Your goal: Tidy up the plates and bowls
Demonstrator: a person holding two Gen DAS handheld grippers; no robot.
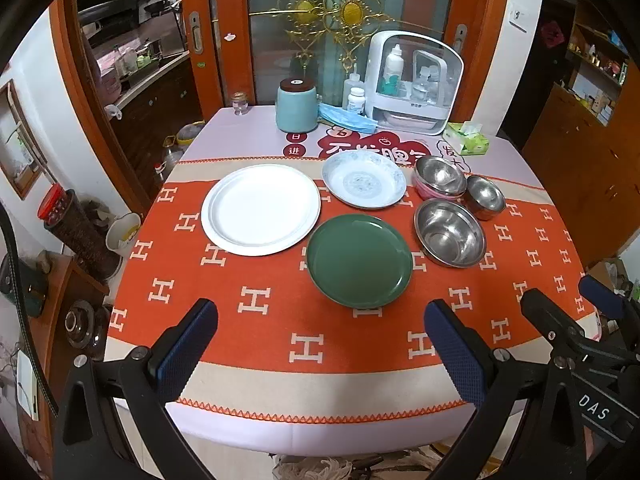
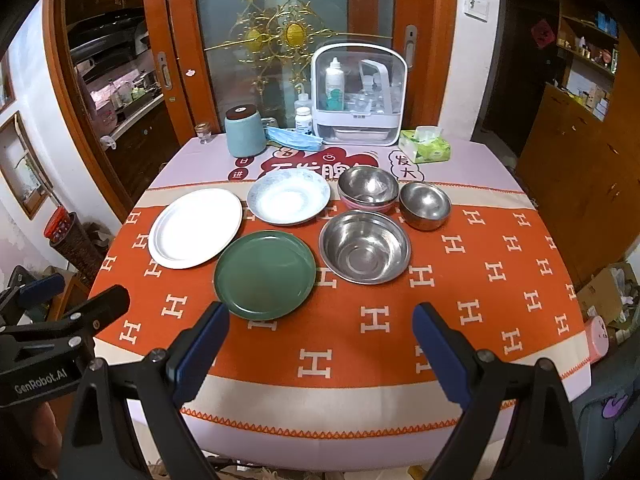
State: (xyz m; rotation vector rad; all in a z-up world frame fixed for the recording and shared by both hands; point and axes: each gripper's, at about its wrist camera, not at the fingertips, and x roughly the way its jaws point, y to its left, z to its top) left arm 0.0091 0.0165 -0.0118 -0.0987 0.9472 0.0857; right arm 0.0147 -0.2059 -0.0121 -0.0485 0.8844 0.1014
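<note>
Plates and bowls sat on the table (image 1: 256,432), on its orange cloth (image 1: 360,340). Biggest was the white plate (image 1: 260,210), toward the left edge. Just beside it sat the green plate (image 1: 359,260), closest to the near edge. A patterned plate (image 1: 363,179) lay behind that one. The big steel bowl (image 1: 450,233) stood right of the green plate. Behind it was a steel bowl in a pink bowl (image 1: 440,178). The small steel bowl (image 1: 485,197) stood nearest the right edge. Over the near edge, the left gripper (image 1: 320,344) was wide open and held nothing. So was the right gripper (image 2: 320,348).
</note>
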